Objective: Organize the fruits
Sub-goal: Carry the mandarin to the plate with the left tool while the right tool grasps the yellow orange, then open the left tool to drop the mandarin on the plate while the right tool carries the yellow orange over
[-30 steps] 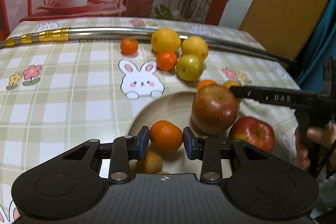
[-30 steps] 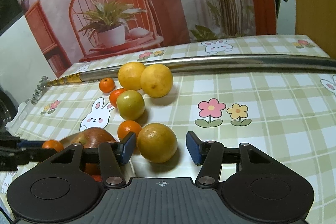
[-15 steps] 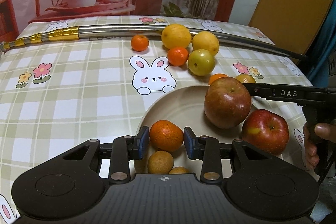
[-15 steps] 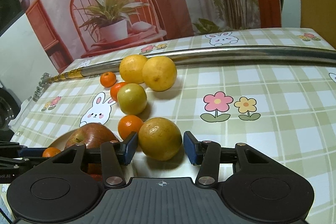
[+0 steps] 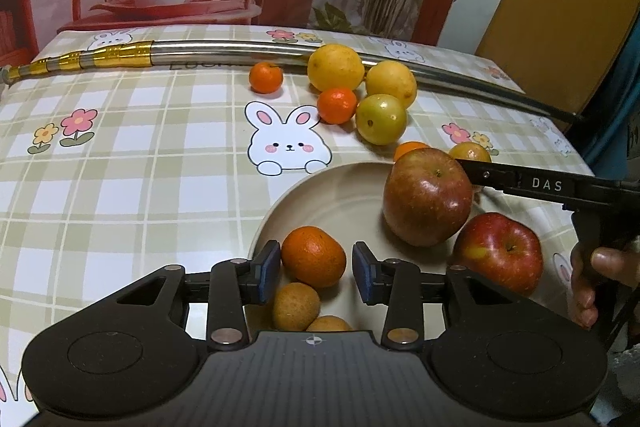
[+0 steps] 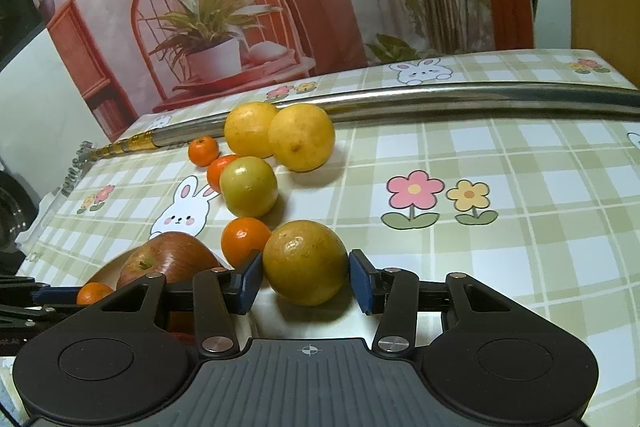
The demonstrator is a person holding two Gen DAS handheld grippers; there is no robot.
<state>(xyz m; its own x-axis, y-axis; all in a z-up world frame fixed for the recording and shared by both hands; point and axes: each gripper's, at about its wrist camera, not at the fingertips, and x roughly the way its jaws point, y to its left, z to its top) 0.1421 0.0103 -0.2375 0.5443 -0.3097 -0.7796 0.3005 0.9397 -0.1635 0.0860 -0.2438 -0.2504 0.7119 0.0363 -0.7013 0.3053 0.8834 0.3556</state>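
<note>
In the left wrist view a mandarin [image 5: 313,255] lies on the beige plate [image 5: 320,195] between the pads of my left gripper [image 5: 315,273]. Its jaws are opening, and a small gap shows on each side of the fruit. Two apples [image 5: 426,197] and two small brown fruits [image 5: 296,306] share the plate. In the right wrist view my right gripper [image 6: 306,281] has both blue pads against a dull yellow orange [image 6: 305,262] that rests on the tablecloth just right of the plate. A small mandarin [image 6: 245,241] touches this orange on its left.
Further back on the checked cloth lie a greenish fruit [image 6: 249,186], two yellow oranges [image 6: 301,137] and two small mandarins [image 5: 265,77]. A long metal pole [image 6: 480,99] runs across the table behind them. A person's hand [image 5: 600,275] holds the right gripper's handle.
The left pads have parted from the mandarin, which now sits on the plate. The right pads have drawn in until they meet the orange. Both hands have hardly shifted.
</note>
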